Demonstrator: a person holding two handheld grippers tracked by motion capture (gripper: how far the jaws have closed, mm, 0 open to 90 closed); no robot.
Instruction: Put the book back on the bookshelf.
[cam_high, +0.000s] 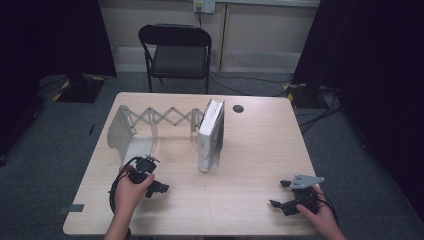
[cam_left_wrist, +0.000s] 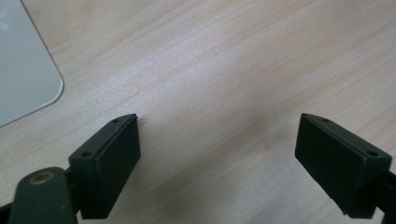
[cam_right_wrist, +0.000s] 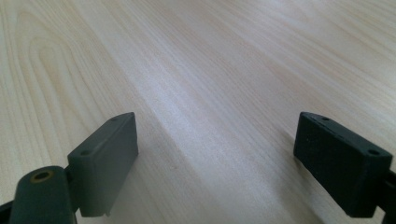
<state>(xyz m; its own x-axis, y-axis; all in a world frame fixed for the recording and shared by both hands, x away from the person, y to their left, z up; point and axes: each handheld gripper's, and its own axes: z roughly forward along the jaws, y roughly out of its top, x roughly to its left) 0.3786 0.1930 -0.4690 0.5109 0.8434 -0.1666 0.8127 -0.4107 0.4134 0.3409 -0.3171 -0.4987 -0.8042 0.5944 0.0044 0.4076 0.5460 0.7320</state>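
Observation:
A white extendable book rack (cam_high: 131, 131) with a scissor lattice stands on the left half of the wooden table (cam_high: 260, 150). A few white books (cam_high: 210, 136) stand upright at its right end. My left gripper (cam_high: 159, 189) rests near the front left, just in front of the rack's left end plate, its jaws pointing right. In the left gripper view the left gripper (cam_left_wrist: 219, 140) is open over bare wood, and a corner of the rack's plate (cam_left_wrist: 23, 70) lies at the upper left. My right gripper (cam_high: 279, 193) sits at the front right, apart from the books. In the right gripper view the right gripper (cam_right_wrist: 217, 140) is open with nothing between its jaws.
A black folding chair (cam_high: 176, 50) stands behind the table's far edge. A round cable hole (cam_high: 238, 108) sits near the far edge, right of the books. Cables run across the floor at the back right. Bare wood stretches between the two grippers.

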